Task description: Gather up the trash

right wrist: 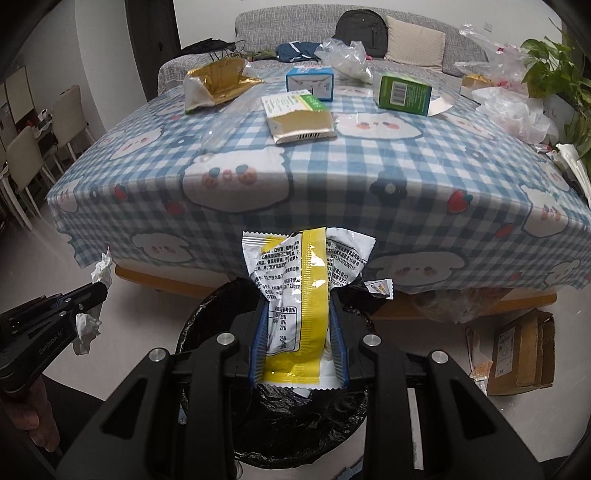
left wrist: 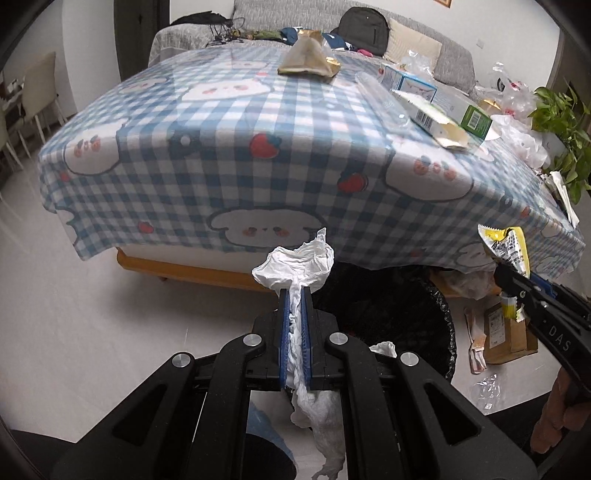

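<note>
My left gripper (left wrist: 294, 295) is shut on a crumpled white tissue (left wrist: 295, 264), held in front of the table's near edge, just left of the black-lined trash bin (left wrist: 439, 321). The tissue hangs out behind the jaws too. My right gripper (right wrist: 298, 306) is shut on a yellow and white snack wrapper (right wrist: 299, 295), directly above the open bin (right wrist: 295, 424). In the left wrist view the right gripper (left wrist: 506, 273) with the wrapper (left wrist: 508, 247) comes in from the right. In the right wrist view the left gripper (right wrist: 101, 290) with the tissue (right wrist: 101, 269) shows at far left.
The checked tablecloth table (right wrist: 332, 177) carries a gold foil bag (right wrist: 218, 83), a blue carton (right wrist: 310, 81), a green box (right wrist: 404, 92), a flat packet (right wrist: 299, 118) and plastic bags (right wrist: 517, 114). A cardboard box (right wrist: 521, 354) lies on the floor right of the bin. A sofa (right wrist: 424, 33) stands behind.
</note>
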A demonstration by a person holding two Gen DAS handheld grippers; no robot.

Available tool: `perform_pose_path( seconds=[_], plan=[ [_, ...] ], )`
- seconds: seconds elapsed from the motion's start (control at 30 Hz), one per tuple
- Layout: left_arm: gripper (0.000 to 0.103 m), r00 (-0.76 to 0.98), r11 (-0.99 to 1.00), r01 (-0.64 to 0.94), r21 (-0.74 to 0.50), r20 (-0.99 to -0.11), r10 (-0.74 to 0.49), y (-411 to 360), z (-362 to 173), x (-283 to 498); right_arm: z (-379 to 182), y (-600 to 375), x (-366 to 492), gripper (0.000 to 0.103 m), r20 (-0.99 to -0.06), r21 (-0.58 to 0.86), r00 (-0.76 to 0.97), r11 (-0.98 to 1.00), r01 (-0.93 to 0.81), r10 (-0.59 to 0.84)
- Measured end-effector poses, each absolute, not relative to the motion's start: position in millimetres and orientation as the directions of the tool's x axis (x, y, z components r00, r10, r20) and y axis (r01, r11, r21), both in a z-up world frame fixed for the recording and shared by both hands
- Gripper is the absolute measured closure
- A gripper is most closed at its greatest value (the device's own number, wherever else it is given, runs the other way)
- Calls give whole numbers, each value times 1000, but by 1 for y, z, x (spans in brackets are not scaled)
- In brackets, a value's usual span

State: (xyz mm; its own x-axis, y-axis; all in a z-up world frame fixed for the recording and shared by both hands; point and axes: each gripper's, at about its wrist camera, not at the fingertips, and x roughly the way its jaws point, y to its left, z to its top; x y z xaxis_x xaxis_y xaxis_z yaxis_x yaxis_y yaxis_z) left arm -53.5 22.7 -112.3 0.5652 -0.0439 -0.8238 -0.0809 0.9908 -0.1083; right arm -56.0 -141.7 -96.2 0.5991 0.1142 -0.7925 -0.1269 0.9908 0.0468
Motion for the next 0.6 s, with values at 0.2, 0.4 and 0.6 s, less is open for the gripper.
perform_pose_path(
  seconds=[0.2,0.4,0.6],
  plan=[
    [98,549,991,-95,-97,-835,-29,29,-140,-53,-131,-134,-57,75,-825,56,552,990,-127,118],
    [98,530,990,-105,-98,-847,-28,32,-164,-51,-156,-129,-53,75,-848,55,518,991,-126,113],
    [98,519,989,-109,-99,-854,-29,33,-177,-48,-169,-123,-48,75,-857,56,501,989,-135,117]
  ],
)
